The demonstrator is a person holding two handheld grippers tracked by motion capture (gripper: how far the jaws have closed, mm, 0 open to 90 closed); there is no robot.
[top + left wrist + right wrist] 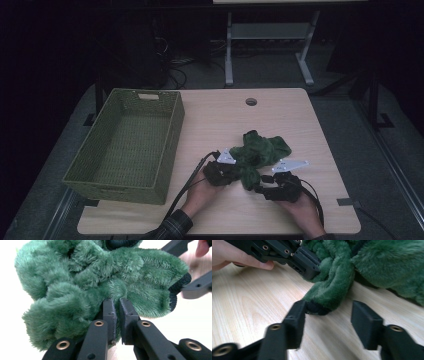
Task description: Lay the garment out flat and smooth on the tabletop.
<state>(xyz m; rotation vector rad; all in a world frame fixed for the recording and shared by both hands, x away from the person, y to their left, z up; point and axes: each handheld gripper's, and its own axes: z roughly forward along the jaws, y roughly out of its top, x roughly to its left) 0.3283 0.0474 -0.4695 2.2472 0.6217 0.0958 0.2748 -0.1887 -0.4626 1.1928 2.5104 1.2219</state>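
Pinched almost shut, the left gripper (115, 305) has a fold of the green plush cloth (100, 277) caught between its two black jaws; in the left gripper view the fleece bulges out from 9 o'clock round to 3 o'clock above the jaw tips, with only a thin slit between them. From the high view that left gripper (231, 172) sits at about 7 o'clock of the green plush cloth (261, 150), held in the person's left hand (202, 192).

At about 5 o'clock of the cloth the right gripper (261, 186) points toward the same bundle. Its jaws stand wide apart in the right gripper view, where the right gripper (328, 316) has a dangling end of the cloth with a black cuff (318, 309) just beside its left-hand jaw and between the two jaws, not clamped; whether the cuff touches that jaw I cannot tell. Further up at 11 o'clock the left gripper (312, 265) bites the cloth (387, 262).

The cloth lies crumpled on the pale wooden table (220, 120), near its front middle. A green woven basket (172, 125) stands well apart at 9 o'clock of the cloth, on the table's left side. A round hole (251, 102) sits in the tabletop at 12 o'clock.
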